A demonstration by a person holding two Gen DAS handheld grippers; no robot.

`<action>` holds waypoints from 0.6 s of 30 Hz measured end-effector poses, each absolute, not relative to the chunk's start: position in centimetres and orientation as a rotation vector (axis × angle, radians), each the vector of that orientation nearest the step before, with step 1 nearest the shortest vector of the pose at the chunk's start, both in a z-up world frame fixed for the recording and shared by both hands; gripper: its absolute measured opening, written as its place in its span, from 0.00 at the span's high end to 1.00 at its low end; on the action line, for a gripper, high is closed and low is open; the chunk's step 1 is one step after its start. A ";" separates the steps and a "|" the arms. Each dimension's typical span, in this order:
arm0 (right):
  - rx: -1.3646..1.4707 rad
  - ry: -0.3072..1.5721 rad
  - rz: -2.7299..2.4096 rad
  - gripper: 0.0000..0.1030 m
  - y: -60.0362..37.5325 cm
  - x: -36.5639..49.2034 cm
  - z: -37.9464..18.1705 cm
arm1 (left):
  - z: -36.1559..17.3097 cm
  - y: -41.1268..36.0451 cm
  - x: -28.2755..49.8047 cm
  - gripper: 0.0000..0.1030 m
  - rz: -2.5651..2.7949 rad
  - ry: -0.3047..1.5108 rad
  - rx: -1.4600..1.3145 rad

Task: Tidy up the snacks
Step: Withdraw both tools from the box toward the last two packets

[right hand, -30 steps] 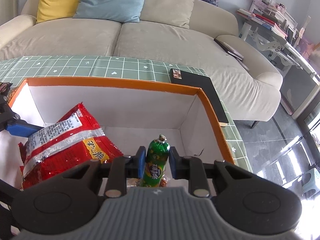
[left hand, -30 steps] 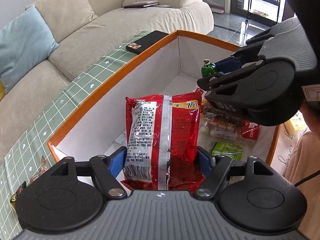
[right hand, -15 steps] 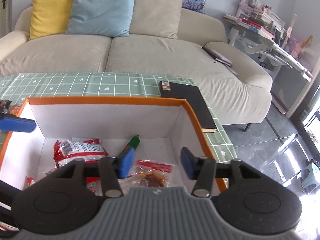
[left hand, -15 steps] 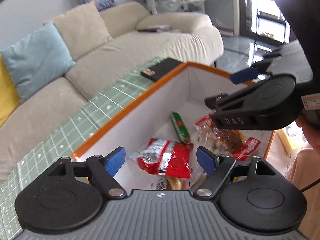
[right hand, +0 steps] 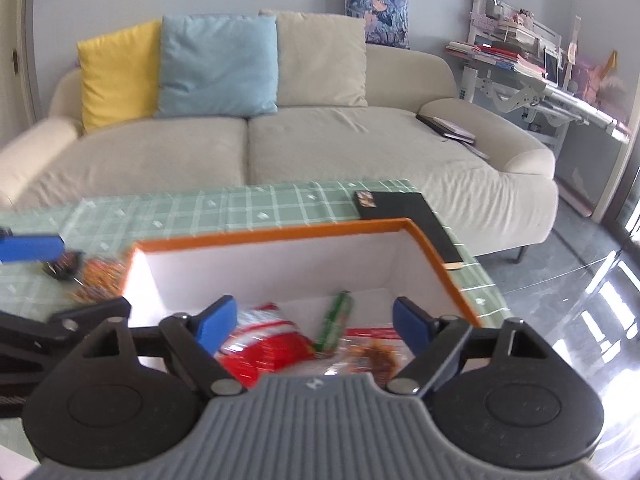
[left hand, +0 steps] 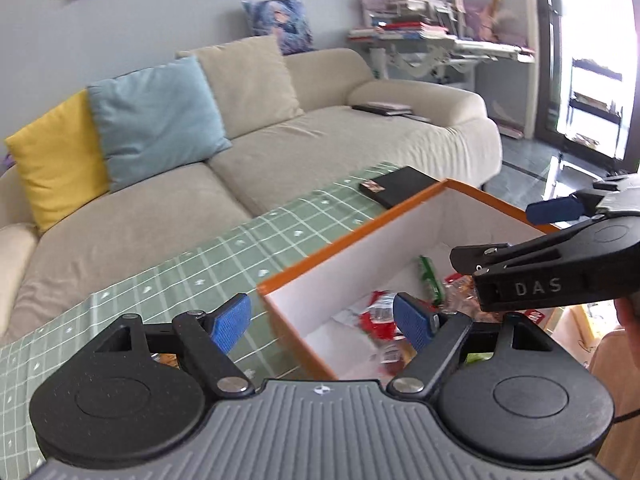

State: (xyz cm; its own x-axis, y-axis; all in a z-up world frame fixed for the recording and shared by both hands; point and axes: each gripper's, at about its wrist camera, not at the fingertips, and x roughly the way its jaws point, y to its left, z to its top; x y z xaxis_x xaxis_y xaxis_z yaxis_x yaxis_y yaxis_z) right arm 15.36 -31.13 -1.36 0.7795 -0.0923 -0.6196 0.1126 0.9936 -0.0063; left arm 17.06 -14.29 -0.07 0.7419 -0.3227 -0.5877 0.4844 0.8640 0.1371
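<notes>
Left gripper (left hand: 322,322) is hanging with its blue pads spread wide and nothing between them, sitting right over the near corner of the orange-rimmed box (left hand: 400,210). Right gripper (right hand: 312,326) is doing the same: jaws gaping, gripping nothing, looking down over the box's near edge. From the left wrist view the right gripper is showing side-on at the right edge, above the box.

Down inside the box, the snacks are lying on the white floor. The red crinkly packet (right hand: 268,350) is lying near the box's left side, its silver seam catching the light. Just beside it the green wrapped snack (right hand: 336,320) is lying tilted, pointing toward the back wall. Next to that, a clear pack with brownish contents (right hand: 374,354) is resting at the right, blurred.

Outside the box, on the green checked tablecloth (right hand: 240,212), a small dark snack (right hand: 64,266) and an orange-speckled pack (right hand: 102,280) are lying just left of the box, too smeared to read. A black book (right hand: 404,208) is lying past the box's far right corner. Behind it all, the beige sofa (right hand: 320,140) is carrying yellow, blue and cream cushions.
</notes>
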 end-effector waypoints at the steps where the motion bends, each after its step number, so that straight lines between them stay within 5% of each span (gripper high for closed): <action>1: 0.049 0.657 -0.101 0.17 -30.6 15.2 -1.1 | 0.1 -13.6 17.0 0.09 -0.439 0.583 0.280; 11: 0.092 0.631 -0.021 0.03 -23.6 14.4 -0.5 | -0.5 -6.2 16.4 0.12 -0.293 0.604 0.193; 18: 0.052 0.604 0.034 0.04 -18.9 14.6 -0.3 | -1.4 -0.2 17.0 0.17 -0.192 0.644 0.067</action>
